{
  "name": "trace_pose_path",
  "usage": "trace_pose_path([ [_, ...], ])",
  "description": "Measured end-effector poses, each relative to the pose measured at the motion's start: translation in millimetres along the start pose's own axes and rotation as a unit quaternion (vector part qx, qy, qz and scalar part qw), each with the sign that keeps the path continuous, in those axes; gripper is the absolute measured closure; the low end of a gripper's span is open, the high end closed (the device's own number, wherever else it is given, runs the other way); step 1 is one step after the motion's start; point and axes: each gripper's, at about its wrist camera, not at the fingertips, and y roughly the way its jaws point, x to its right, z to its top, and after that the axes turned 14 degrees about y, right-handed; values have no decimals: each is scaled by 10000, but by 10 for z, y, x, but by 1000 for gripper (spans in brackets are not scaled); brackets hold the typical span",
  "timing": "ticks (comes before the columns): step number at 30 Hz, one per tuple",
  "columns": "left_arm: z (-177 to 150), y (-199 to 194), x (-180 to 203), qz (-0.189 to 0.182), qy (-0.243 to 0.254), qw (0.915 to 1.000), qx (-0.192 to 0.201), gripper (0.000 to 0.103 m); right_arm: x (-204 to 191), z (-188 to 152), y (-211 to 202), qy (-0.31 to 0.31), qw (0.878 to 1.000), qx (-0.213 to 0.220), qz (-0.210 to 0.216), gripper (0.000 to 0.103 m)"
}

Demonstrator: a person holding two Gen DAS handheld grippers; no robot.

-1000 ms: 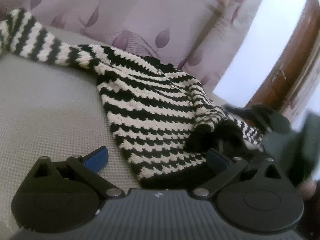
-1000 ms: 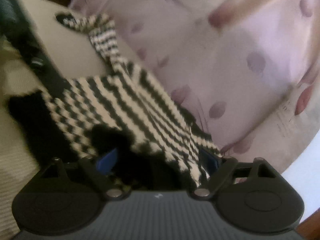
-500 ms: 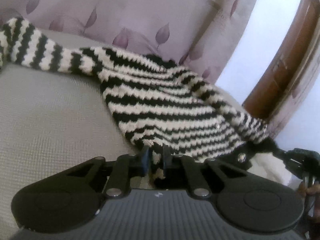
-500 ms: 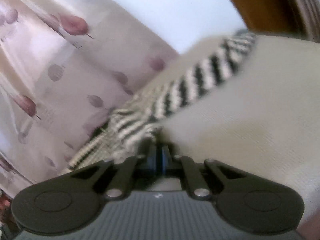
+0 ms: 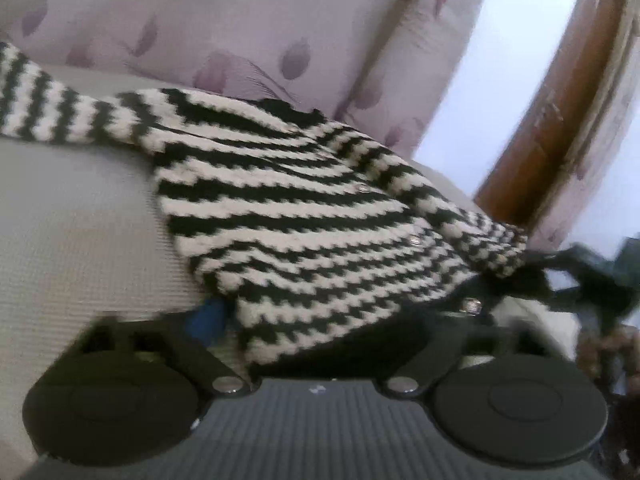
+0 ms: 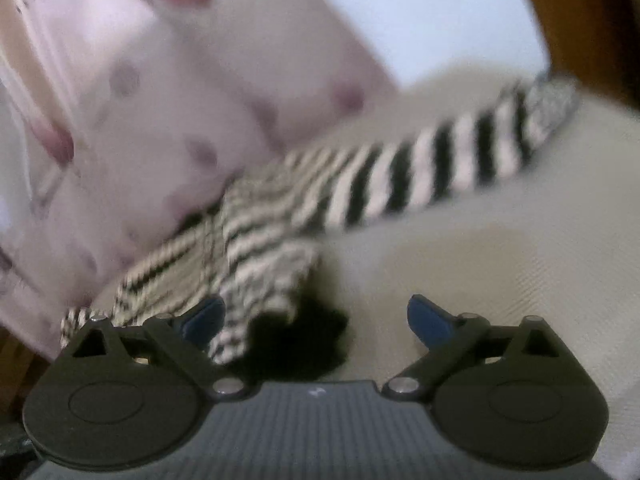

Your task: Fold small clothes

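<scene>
The black-and-white striped knitted cardigan (image 5: 288, 216) lies spread on the beige woven cushion surface (image 5: 76, 240), directly ahead of the left tongs (image 5: 320, 320). Its hem drapes between the 2 fingers of those tongs; the jaws are opening. The blue pad (image 5: 208, 316) on the left finger shows beside the hem, apart from it; the right finger is hidden under the fabric. 1 striped sleeve (image 5: 44, 100) runs away to the far left of the left tongs. The right tongs (image 6: 316, 320) stand wide apart, jaws opening, both blue pads (image 6: 430, 318) visible. The cardigan's black edge (image 6: 296, 340) lies between them toward the left pad, gripped by neither. From the right tongs, the sleeve extends ahead and to the right. A pale pink leaf-patterned curtain (image 5: 240, 28) hangs behind the cushion surface.
</scene>
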Motion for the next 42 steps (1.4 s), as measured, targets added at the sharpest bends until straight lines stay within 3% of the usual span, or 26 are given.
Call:
trace_pose_path([
  [1, -12, 65, -34, -291, -139, 9994, -116, 94, -25, -11, 85, -124, 9998, -113, -84, 12],
  [3, -72, 89, -142, -472, -595, 9971, -26, 92, -118, -63, 218, -622, 9974, -223, -290, 74],
  [7, -2, -95, -252, -234, -772, 9966, 182, 92, -178, -62, 278, -643, 9970, -379, -209, 79],
  [10, 199, -499, -370, -145, -860, 9947, 549, 92, -170, -39, -1, 277, 9955, -564, 707, 80],
  [13, 342, -977, -402, -42, -833, 9941, 687, 93, -236, -169, -378, 1078, 9781, -741, 1622, 80],
  [16, 275, -1357, -360, 54, -604, 9967, 538, 93, -186, -514, -656, 1676, 9619, -960, 1936, 80],
  [18, 92, -1372, -344, 108, -376, 9992, 67, 92, -28, -794, -712, 1996, 9555, -1146, 1846, 79],
  [21, -248, -1269, -339, 355, -65, 9978, -561, 90, 212, -1077, -583, 1930, 9642, -1488, 1043, 79],
  [23, -353, -1326, -408, 504, -211, 9973, -492, 83, 386, -1094, -607, 2275, 9549, -1542, 1124, 73],
  [24, -347, -1400, -458, 593, -278, 9973, -331, 78, 389, -1044, -666, 2256, 9572, -1467, 1062, 69],
  [25, -320, -1494, -507, 697, -325, 9969, -153, 64, 348, -970, -761, 2068, 9652, -1293, 941, 61],
  [26, -265, -1582, -561, 827, -374, 9959, 18, 54, 293, -884, -881, 1798, 9740, -1088, 841, 44],
  [27, -224, -1665, -591, 1008, -425, 9938, 197, 30, 242, -824, -978, 1626, 9791, -931, 794, 29],
  [28, -164, -1756, -631, 1254, -488, 9899, 447, 14, 201, -732, -1057, 1452, 9842, -699, 733, 25],
  [30, -51, -1856, -675, 1525, -514, 9835, 822, 10, 135, -479, -1185, 1066, 9924, -247, 569, 24],
  [34, 234, -1776, -635, 1692, -344, 9801, 977, 8, 174, 66, -975, 453, 9985, 298, -28, 24],
  [36, 326, -1607, -611, 1420, -502, 9836, 991, 4, 349, 333, -766, 616, 9973, 386, -93, 24],
  [38, 380, -1348, -559, 1196, -636, 9861, 965, 3, 565, 564, -612, 1179, 9915, 506, -190, 24],
  [40, 366, -1102, -469, 1002, -588, 9882, 995, 3, 703, 762, -390, 1648, 9845, 594, -28, 24],
  [42, 348, -865, -396, 935, -379, 9895, 1037, 3, 762, 942, -214, 1726, 9807, 881, -246, 26],
])
